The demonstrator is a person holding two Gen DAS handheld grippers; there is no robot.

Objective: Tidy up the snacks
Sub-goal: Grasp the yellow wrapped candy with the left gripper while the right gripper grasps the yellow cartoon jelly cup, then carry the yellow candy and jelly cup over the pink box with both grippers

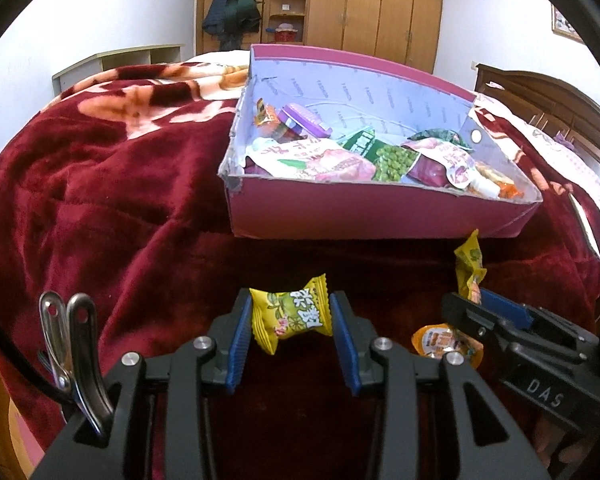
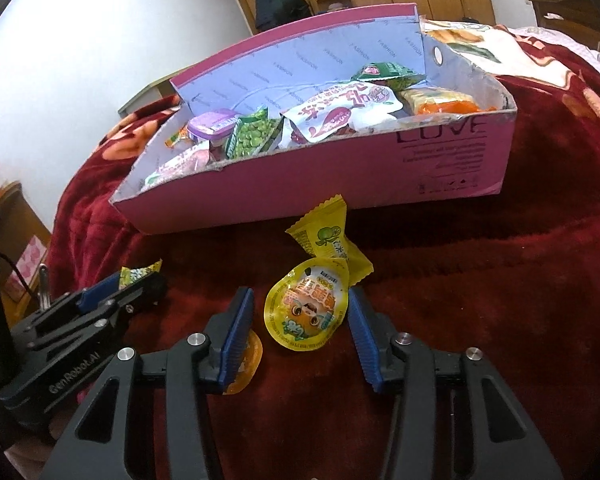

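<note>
Item: left tool (image 1: pixel 290 320), clamped on a yellow candy packet (image 1: pixel 288 314), just before the pink box (image 1: pixel 380 212) on the bed. Right tool (image 2: pixel 302 316), jaws parted around a jelly cup (image 2: pixel 306 312), unpinched. Risk: glossy foil slipping free; neighbouring yellow sachet (image 2: pixel 328 236) snagged along.
</note>
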